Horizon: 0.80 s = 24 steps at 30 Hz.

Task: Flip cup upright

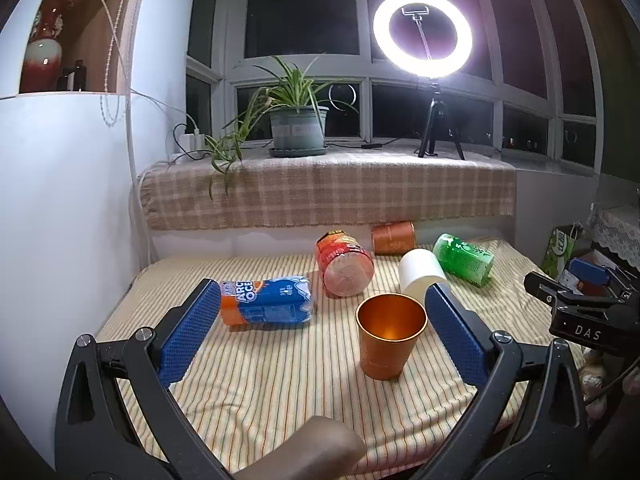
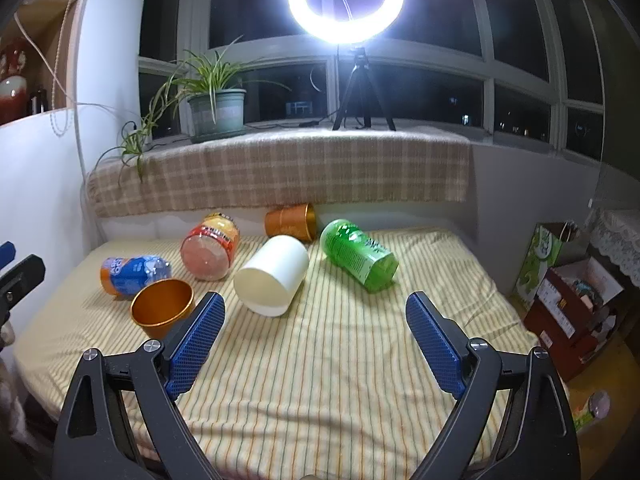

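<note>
An orange metal cup (image 1: 388,336) stands upright on the striped cloth, mouth up; it also shows in the right wrist view (image 2: 162,307). My left gripper (image 1: 320,320) is open and empty, the cup between its blue fingers, nearer the right one. A white cup (image 1: 420,274) lies on its side behind it, also seen in the right wrist view (image 2: 272,276). A second orange cup (image 2: 291,222) lies on its side at the back. My right gripper (image 2: 316,320) is open and empty, just in front of the white cup.
A blue-orange bottle (image 1: 266,300), a red jar (image 1: 344,268) and a green bottle (image 2: 358,256) lie on the cloth. A plaid-covered sill (image 2: 280,168) with a plant (image 1: 298,128) and ring light (image 1: 424,36) stands behind. Boxes (image 2: 568,304) sit on the floor at right.
</note>
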Available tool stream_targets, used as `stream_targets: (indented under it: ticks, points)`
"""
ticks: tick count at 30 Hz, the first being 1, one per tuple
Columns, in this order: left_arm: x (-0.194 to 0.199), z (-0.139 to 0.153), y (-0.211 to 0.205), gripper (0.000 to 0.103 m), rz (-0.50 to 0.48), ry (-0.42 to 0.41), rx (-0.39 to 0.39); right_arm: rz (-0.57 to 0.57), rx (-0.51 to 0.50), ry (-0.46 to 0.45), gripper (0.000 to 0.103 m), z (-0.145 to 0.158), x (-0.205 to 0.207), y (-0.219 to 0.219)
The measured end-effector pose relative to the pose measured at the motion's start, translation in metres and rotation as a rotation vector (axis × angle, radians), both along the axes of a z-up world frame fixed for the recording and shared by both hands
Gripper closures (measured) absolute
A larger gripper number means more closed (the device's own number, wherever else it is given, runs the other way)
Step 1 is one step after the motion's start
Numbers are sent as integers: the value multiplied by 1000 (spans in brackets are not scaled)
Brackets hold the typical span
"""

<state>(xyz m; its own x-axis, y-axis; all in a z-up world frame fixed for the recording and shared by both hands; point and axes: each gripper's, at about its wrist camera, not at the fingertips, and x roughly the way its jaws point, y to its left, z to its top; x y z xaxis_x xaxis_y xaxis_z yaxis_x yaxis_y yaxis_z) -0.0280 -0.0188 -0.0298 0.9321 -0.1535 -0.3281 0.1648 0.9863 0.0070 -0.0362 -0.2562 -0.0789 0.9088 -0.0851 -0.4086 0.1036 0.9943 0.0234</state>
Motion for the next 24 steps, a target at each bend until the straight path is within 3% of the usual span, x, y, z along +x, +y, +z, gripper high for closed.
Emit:
stream_targets:
  ticks: [24]
  points:
    - [2, 0, 7, 0, 39, -3, -3, -23, -34, -40, 11, 6, 1, 4]
